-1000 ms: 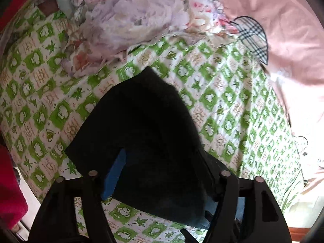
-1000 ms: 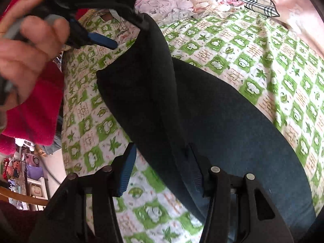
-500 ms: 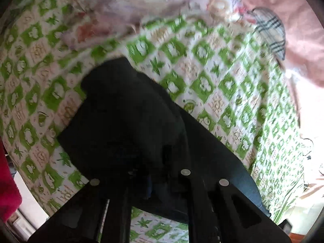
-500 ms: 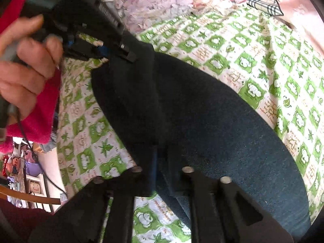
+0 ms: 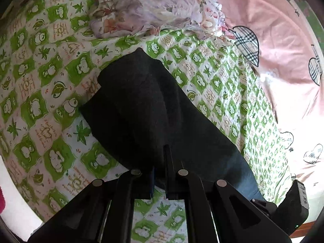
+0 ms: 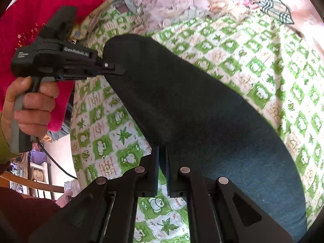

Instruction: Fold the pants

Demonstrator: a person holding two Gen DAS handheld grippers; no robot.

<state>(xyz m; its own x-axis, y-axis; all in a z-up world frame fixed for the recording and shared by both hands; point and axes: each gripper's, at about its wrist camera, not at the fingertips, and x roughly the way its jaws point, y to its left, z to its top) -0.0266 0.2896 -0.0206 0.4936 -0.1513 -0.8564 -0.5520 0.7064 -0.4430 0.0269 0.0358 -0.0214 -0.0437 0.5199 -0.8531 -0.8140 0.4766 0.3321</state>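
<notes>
Dark blue pants (image 5: 154, 109) lie on a green and white patterned bedsheet (image 5: 40, 93). My left gripper (image 5: 161, 162) is shut on the near edge of the pants. In the right wrist view the pants (image 6: 202, 109) stretch away to the right, and my right gripper (image 6: 162, 151) is shut on their near edge. The left gripper (image 6: 119, 70) also shows there at upper left, clamped on the far corner of the pants, held by a hand.
A crumpled floral cloth (image 5: 154, 10) lies at the far end of the bed. A pink sheet with plaid hearts (image 5: 273, 40) lies to the right. A red blanket (image 6: 40, 6) is at the left. The bed edge and floor clutter (image 6: 40, 174) are at lower left.
Both grippers were open a second ago and have closed on the pants' edge. The left gripper has lifted its corner and moved it over the bed.
</notes>
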